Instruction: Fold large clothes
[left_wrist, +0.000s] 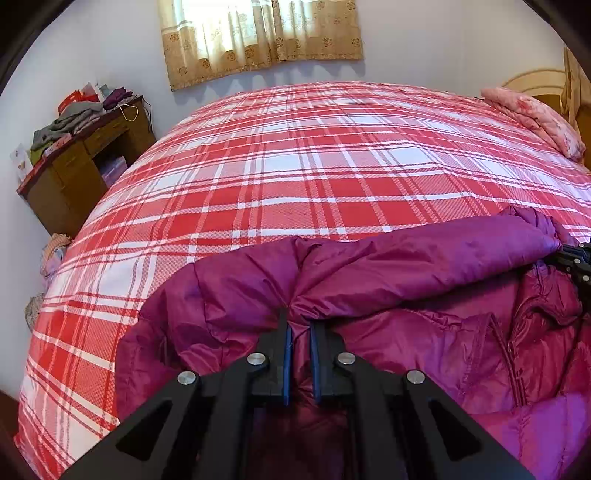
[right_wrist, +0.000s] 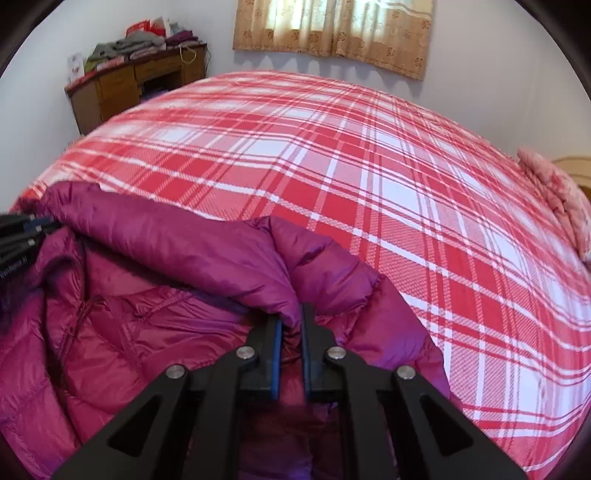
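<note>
While on bed (left_wrist: 295, 177): purple jacket (left_wrist: 406, 332) fills lower frame.
Left tongs (left_wrist: 300, 332): clamped on jacket fold.
Right tongs (right_wrist: 291, 325): likewise clamped.
Writing: illegible.

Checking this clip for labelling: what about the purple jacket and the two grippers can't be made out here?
- Purple jacket: near part cut off by the frame edge and hidden by the left gripper, left wrist view.
- Same in the right wrist view, behind the right gripper.
- Which jacket part each gripper pinches: bunched folds hide it.
- Items on the desk: too small.
</note>
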